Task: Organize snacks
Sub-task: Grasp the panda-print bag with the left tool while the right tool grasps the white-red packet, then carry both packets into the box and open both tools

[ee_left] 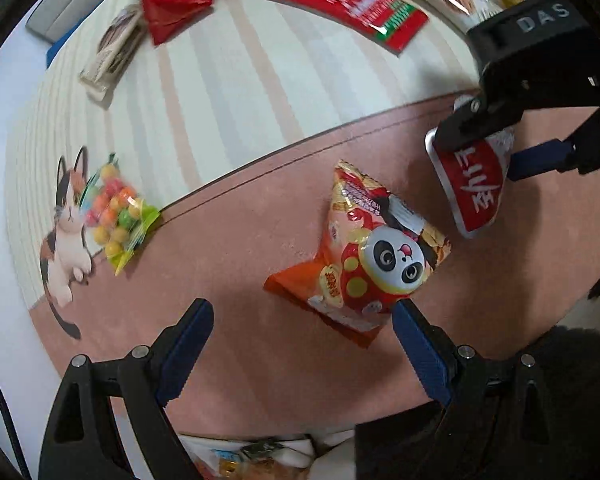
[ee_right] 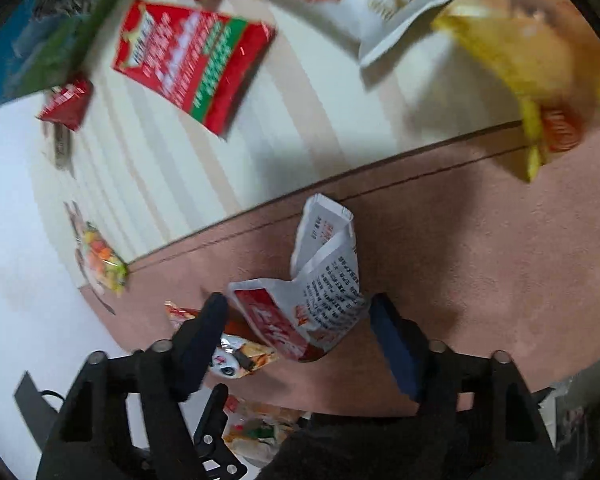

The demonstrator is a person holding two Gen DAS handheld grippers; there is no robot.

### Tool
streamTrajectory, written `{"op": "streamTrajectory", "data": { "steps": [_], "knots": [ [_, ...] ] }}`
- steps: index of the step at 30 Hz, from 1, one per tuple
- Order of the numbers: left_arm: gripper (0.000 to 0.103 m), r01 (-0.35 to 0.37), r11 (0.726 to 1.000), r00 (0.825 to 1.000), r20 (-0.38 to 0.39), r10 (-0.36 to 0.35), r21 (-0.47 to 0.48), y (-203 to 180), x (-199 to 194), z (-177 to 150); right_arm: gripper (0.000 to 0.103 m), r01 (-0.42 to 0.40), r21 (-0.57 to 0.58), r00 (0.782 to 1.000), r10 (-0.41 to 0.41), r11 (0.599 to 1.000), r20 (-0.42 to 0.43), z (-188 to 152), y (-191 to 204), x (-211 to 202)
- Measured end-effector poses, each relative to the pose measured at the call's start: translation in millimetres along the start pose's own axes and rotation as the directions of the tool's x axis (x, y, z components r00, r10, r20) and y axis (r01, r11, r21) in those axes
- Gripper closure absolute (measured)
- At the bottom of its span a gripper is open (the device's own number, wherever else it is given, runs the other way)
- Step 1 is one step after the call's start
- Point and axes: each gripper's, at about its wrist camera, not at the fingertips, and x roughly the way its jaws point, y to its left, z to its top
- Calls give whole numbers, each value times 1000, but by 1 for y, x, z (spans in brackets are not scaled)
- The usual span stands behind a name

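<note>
An orange panda snack packet (ee_left: 364, 256) lies flat on the pink band of the mat (ee_left: 228, 248). My left gripper (ee_left: 304, 308) hovers over its near end, open, with its right fingertip (ee_left: 408, 316) at the packet's corner. Farther right, my right gripper (ee_left: 480, 152) is shut on a red and white packet (ee_left: 472, 188). In the right wrist view this packet (ee_right: 300, 300) sits crumpled between the fingers of the right gripper (ee_right: 300, 304), one end bent upward. The panda packet (ee_right: 240, 360) shows behind the left finger.
A bag of coloured candy balls (ee_left: 116, 216) lies by a cat print (ee_left: 66, 232). On the striped mat are a large red packet (ee_left: 348, 4), a small red packet (ee_left: 172, 12) and a beige one (ee_left: 112, 48). A yellow bag (ee_right: 532, 52) lies at the far right. More snacks (ee_left: 252, 456) show below.
</note>
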Motion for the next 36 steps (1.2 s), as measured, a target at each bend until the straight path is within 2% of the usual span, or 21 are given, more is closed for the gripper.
{"op": "streamTrajectory", "data": {
  "steps": [3,6,12,17,18,19,21,26,30,36],
  "knots": [
    [11,-28,997,1000,-4,28,75,-15,7,4,38,8,-9,1000,-8,1000,12,-1,-3,1],
    [11,-14,993,1000,-19,16,113,-22,10,9,40,48,-34,999,-47,998,17,-2,-7,-2],
    [11,12,988,999,-33,-7,155,-35,17,17,40,144,-99,989,-142,985,31,5,-24,-13],
    [12,39,986,998,-51,-31,164,-42,25,21,40,177,-128,984,-173,976,41,9,-31,-20],
    [22,45,986,998,-52,-37,160,-43,25,23,40,180,-132,984,-176,975,41,9,-32,-20],
    [40,56,987,997,-56,-48,148,-39,28,23,41,184,-136,983,-180,973,43,9,-33,-22],
    [54,79,991,994,-80,-70,108,-35,31,24,41,189,-138,982,-183,972,51,8,-32,-21],
    [58,136,990,986,-90,-138,-31,-11,32,26,45,218,-171,975,-206,961,85,1,-22,-19],
    [58,175,971,978,-89,-191,-165,14,36,22,47,201,-175,977,-185,964,102,-5,-16,-18],
    [59,212,940,971,-49,-233,-266,45,21,19,49,181,-201,978,-155,963,137,-12,-11,-36]
  ]
}}
